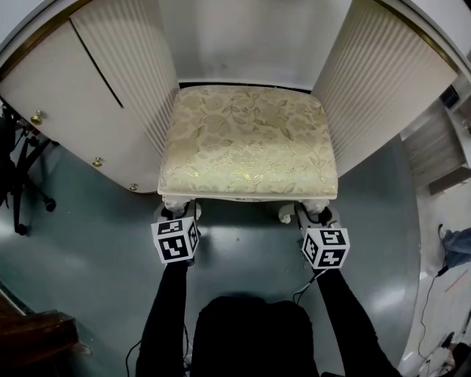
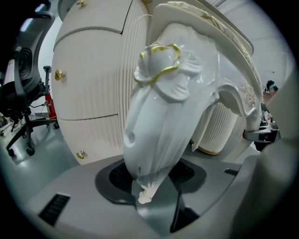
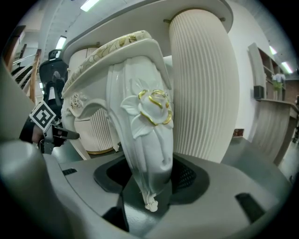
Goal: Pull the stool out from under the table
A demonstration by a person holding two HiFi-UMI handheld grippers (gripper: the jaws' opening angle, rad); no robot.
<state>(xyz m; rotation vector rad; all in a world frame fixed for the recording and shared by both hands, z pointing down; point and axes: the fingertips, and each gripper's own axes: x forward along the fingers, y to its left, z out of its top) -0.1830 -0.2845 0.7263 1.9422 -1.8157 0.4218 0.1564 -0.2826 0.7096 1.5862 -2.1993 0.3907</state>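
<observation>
From the head view, the stool stands in the kneehole of the white table, its rear edge right at the tabletop's front edge and most of its gold-patterned seat showing. The seat's longer side runs left to right and its front edge faces you. A cabinet pedestal with brass knobs flanks it closely on your left, and a ribbed pedestal does the same on your right. An office chair stands well off to the left. Your left gripper and right gripper reach in under the seat's two front corners. The floor is smooth, grey-green and glossy.

In the left gripper view, your tongs are clamped on the left front leg, with the dark pads against both of its sides. The leg stands nearly upright, tapers downward and carries a gold-edged carved rose near the top. The knobbed cabinet rises just behind it.

In the right gripper view, your tongs are likewise closed on the right front leg, which stands upright and tapers to a small foot. The ribbed pedestal stands just behind and to the right of it. Ceiling lights and wall shelving show beyond.
</observation>
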